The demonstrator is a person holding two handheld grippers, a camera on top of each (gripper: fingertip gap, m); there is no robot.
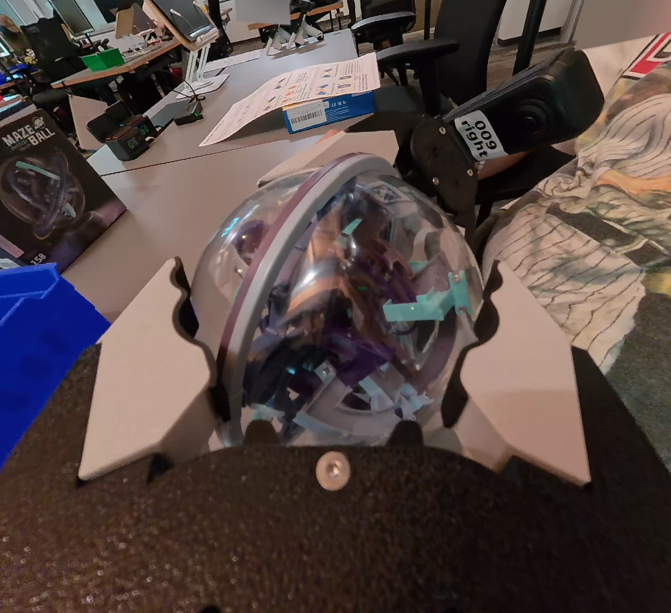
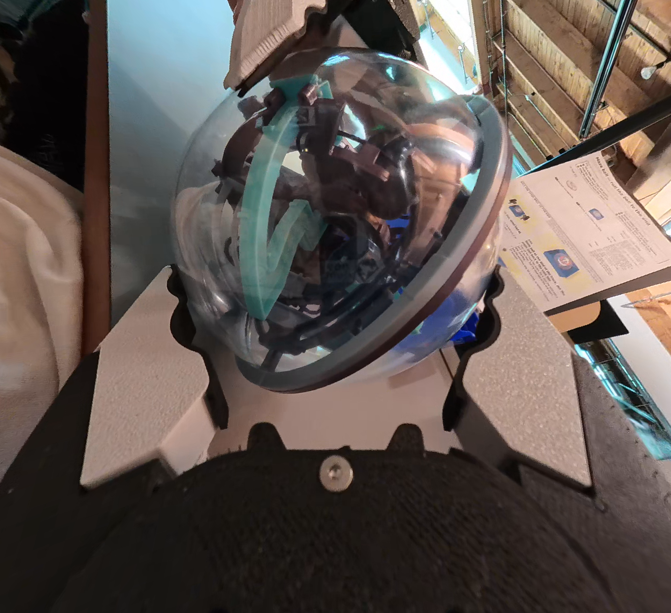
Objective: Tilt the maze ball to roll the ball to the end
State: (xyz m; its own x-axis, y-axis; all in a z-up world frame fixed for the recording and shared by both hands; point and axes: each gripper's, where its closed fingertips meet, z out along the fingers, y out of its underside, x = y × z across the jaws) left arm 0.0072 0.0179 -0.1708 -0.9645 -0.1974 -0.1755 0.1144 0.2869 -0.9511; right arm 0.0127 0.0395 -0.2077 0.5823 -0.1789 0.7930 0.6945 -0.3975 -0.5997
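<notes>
Holding the maze ball (image 1: 337,297) aloft over the worktop (image 1: 174,203), near its edge on your side, you have both tools clamped on its clear shell. Judge it light, rigid and slick: the smooth dome offers no purchase, so keep the pads bearing near the grey equator ring (image 1: 290,232), the one firm ridge. The left hand-held gripper (image 1: 336,308) grasps the ball from one side, the right hand-held gripper (image 2: 332,308) from another. Room is tight: a blue bin (image 1: 40,334) sits just beside, a dark carton (image 1: 40,188) nearby, and a paper sheet (image 1: 297,94) farther back. The small rolling ball inside is not discernible.
</notes>
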